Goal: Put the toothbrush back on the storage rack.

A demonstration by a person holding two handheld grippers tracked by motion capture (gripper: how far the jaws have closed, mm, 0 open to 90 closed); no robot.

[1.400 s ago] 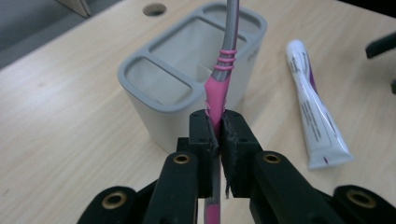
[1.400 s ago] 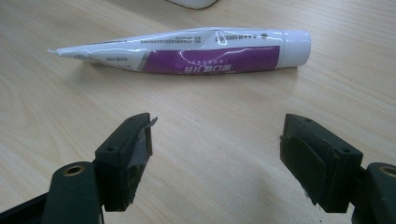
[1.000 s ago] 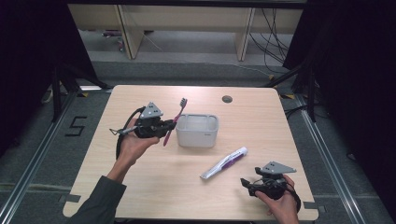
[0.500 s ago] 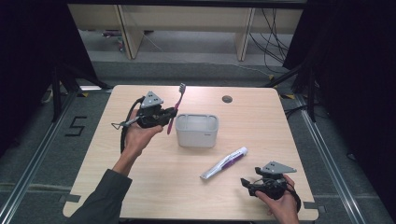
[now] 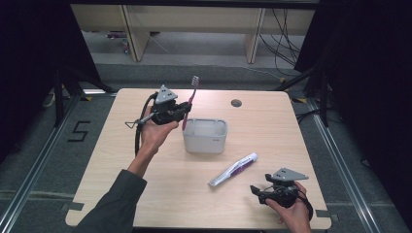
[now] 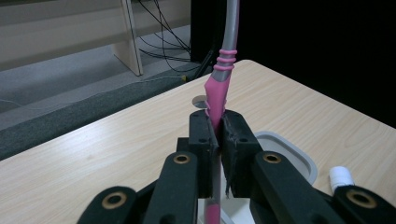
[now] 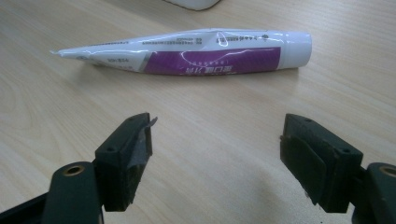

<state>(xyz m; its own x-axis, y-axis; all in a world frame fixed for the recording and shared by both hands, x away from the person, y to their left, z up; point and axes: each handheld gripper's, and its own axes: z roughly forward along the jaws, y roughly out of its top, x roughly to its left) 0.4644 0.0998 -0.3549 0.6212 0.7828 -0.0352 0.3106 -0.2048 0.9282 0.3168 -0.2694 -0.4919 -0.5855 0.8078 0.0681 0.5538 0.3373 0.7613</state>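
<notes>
Left hand-held gripper (image 5: 183,109) clamps pink toothbrush (image 5: 191,99) upright beside white container (image 5: 205,135); lower handle-first, keep vertical. Right hand-held gripper (image 7: 217,158) wide, near toothpaste tube (image 7: 187,53).

A light wooden table (image 5: 145,194) with a round grommet hole (image 5: 236,103), cables (image 5: 282,29) behind

Toothbrush (image 6: 223,70) head cropped (top edge).

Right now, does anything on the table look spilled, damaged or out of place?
Nothing stands out. The toothpaste tube lies flat with its cap on, the white container sits upright, and the toothbrush is clamped in the left gripper, brush end up.
</notes>
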